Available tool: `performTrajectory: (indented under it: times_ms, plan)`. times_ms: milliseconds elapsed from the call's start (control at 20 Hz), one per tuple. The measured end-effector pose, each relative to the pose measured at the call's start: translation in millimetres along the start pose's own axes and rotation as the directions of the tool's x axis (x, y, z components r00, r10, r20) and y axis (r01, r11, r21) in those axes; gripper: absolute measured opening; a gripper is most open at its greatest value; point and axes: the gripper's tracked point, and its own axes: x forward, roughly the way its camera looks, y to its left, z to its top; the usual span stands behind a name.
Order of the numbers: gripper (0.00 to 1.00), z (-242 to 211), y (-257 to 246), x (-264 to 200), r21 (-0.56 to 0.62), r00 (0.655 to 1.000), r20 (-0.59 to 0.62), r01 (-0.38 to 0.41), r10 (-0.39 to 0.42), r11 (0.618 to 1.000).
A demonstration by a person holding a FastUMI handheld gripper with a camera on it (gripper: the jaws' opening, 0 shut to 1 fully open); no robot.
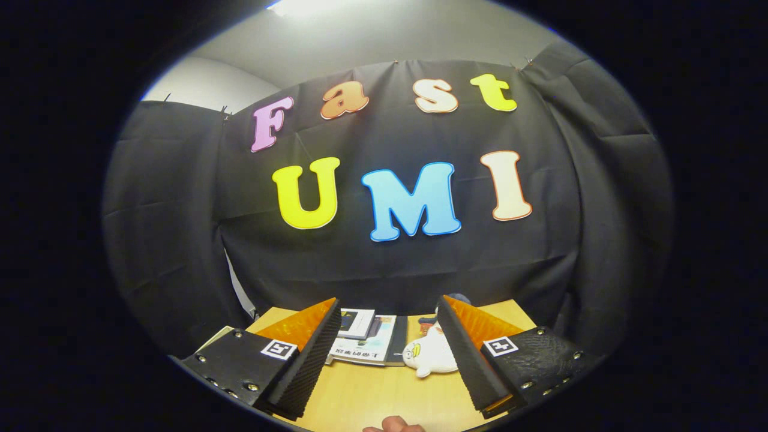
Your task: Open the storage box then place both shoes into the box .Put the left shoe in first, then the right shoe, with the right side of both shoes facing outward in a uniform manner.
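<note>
My gripper (389, 351) is open, its two fingers spread wide with nothing between them, held above a wooden table (372, 396). The view points mostly at the booth's back wall. Neither a storage box nor shoes can be made out among the things on the table.
Beyond the fingers lie a book or booklet (366, 345) and a small card (355, 323) on the table. A white plush toy (429, 355) sits close to the right finger. A person's fingertip (393, 426) shows at the table's near edge. Black cloth walls close the back and sides.
</note>
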Motion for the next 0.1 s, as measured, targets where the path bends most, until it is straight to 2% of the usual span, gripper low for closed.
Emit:
performTrajectory:
  times_ms: [100]
  plan:
    - [0.98, -1.5, -30.1, 2.5, 0.004, 0.999, 0.046, -0.011, 0.01, 1.0]
